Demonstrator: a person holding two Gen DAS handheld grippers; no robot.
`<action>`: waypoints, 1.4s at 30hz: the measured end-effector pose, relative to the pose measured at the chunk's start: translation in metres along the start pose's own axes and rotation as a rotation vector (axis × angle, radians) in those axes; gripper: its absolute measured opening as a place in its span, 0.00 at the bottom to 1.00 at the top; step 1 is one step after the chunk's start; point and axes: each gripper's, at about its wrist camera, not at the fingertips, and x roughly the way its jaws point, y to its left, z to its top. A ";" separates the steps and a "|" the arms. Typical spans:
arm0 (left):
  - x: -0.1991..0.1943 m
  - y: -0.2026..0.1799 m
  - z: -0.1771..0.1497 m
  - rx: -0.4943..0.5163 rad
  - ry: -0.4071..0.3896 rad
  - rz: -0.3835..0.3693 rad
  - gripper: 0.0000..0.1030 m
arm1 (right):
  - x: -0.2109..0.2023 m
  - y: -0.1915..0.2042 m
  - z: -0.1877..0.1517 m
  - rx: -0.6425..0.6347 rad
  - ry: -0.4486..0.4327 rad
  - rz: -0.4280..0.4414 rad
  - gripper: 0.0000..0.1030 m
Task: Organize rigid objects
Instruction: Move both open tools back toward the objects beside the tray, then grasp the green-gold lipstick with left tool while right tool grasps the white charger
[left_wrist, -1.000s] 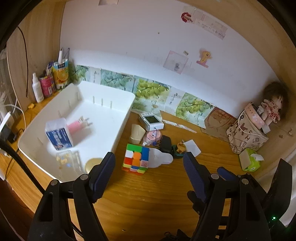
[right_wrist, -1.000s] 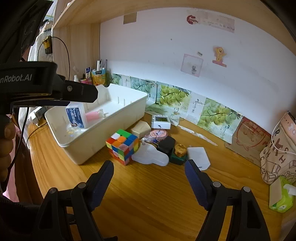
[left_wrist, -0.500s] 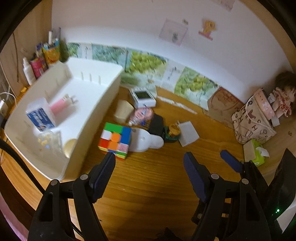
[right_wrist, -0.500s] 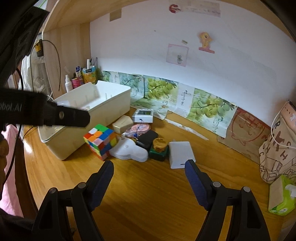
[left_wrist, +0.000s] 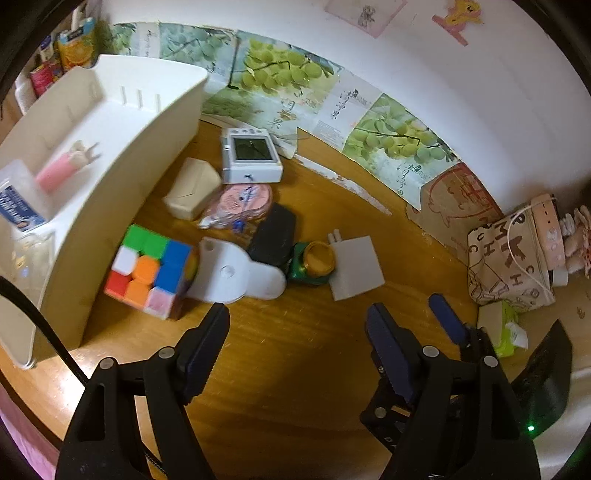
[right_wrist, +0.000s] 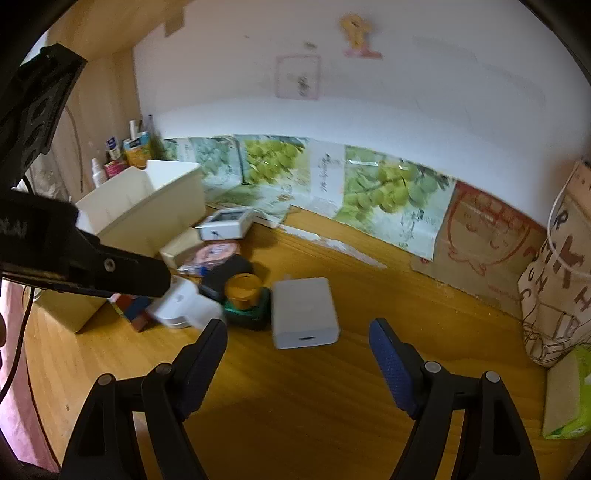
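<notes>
1. Fingers of the left gripper (left_wrist: 295, 332) stand well apart in the left wrist view, ribbed blue pads (left_wrist: 205, 347) facing each other with nothing but bare wooden desk (left_wrist: 295, 387) between them; they hold nothing.
2. Just ahead of the left-hand finger sits a puzzle cube (left_wrist: 151, 271), hard glossy plastic in coloured squares, resting close against the wall of the white bin (left_wrist: 122, 206); it looks staged there, waiting to go in.
3. Straight ahead of the gap lie a flat white plastic piece (left_wrist: 236, 273) with a rounded end, a black block (left_wrist: 275, 238), a small green jar with a gold lid (left_wrist: 314, 260) and a white charger (left_wrist: 354, 267) with two prongs, all smooth and rigid, touching or nearly so in a loose heap.
4. Farther ahead sit a cream box (left_wrist: 192, 188), a pink wrapped packet (left_wrist: 240, 201) and a white screen device (left_wrist: 251, 157).
5. Inside the bin, to the left, a pink tube (left_wrist: 61, 170) and a blue-labelled box (left_wrist: 18, 206) are already stowed.
6. Fingers of the right gripper (right_wrist: 297, 345) are likewise spread and empty in the right wrist view, above the desk.
7. Directly ahead of that gap lies the charger, port end toward the fingers, a slim rounded slab; it seems the likeliest next pick.
8. Ahead and left of the fingers, the jar touches the charger's edge, and the left gripper's black body crosses in front of the bin.
</notes>
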 end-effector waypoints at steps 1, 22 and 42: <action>0.003 0.000 0.003 -0.009 0.008 0.003 0.77 | 0.005 -0.004 -0.001 0.010 0.005 0.004 0.77; 0.078 -0.013 0.041 -0.065 0.204 0.019 0.65 | 0.068 -0.016 -0.008 0.056 0.085 0.086 0.77; 0.093 -0.006 0.043 -0.124 0.227 0.043 0.42 | 0.083 -0.014 -0.009 0.046 0.100 0.108 0.56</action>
